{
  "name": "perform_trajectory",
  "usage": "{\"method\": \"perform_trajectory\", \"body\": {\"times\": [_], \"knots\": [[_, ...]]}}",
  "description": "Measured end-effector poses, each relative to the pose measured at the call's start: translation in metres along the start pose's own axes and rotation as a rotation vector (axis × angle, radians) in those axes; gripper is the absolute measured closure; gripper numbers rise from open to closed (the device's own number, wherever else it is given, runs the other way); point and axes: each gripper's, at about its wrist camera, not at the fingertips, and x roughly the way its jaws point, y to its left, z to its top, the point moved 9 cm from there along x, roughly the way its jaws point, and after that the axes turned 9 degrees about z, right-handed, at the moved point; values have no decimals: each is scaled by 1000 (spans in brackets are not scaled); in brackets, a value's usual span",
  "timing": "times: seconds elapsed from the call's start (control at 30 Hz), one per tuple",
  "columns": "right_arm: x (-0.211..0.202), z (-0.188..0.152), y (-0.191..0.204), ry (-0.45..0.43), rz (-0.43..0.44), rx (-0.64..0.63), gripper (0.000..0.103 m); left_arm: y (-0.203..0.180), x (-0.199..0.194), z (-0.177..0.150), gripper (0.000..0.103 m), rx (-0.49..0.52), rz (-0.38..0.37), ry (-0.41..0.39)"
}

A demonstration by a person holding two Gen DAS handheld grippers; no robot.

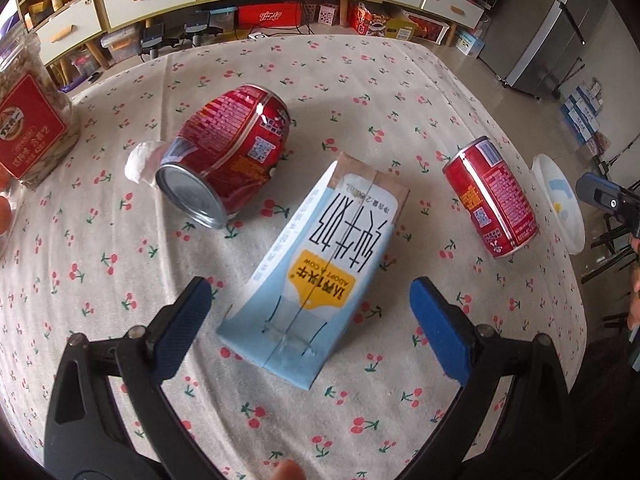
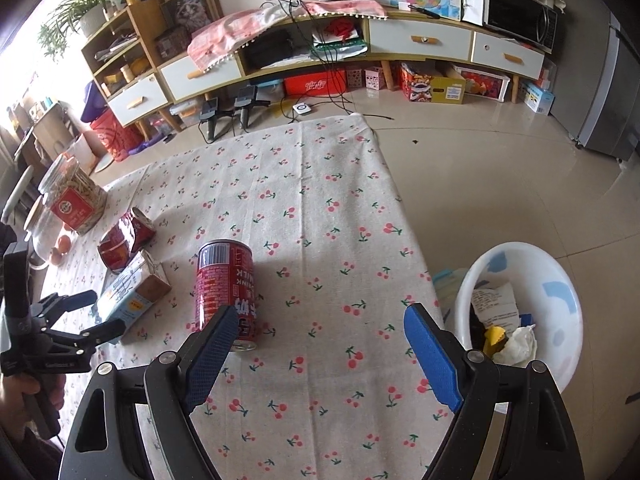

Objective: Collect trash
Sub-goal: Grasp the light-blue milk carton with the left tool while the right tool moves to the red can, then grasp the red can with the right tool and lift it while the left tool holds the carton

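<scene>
The milk carton (image 1: 320,268), lying flat near the table's middle, has a yellow badge reading "ADOPT A COW" beside large Chinese characters. The red can (image 2: 226,288) towards the table's right edge reads "MILK". Other labels are too small to read.

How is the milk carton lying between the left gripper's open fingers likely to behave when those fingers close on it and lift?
The milk carton lies flat on the tablecloth, so it probably will not roll, unlike the red can on its side. It is thin board, likely light if empty, and its walls may dent under the left gripper. Its glossy printed faces might slip slightly.
</scene>
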Motion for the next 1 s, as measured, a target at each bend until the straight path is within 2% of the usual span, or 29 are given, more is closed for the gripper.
{"method": "perform_trajectory", "body": {"times": [0.13, 0.2, 0.27, 0.33, 0.47, 0.63, 0.83, 1.0], "knots": [[10, 1, 10, 18, 5, -8, 17, 4, 5, -3, 31, -42, -33, 20], [17, 1, 16, 28, 10, -14, 17, 5, 3, -5, 35, -55, -39, 15], [25, -1, 23, 46, 16, -24, 17, 7, -2, -8, 44, -72, -43, 4], [34, -3, 30, 66, 24, -33, 17, 9, -6, -8, 48, -102, -53, 1], [53, -9, 45, 110, 54, -57, 17, 15, -16, -16, 48, -172, -69, -10], [70, -13, 52, 138, 42, -79, 17, 18, -26, -26, 48, -222, -70, -21], [81, -23, 50, 172, 72, -47, 17, 22, -37, -32, 48, -220, -56, -44], [83, -25, 46, 172, 110, -10, 22, 25, -39, -36, 48, -228, -57, -43]]}}
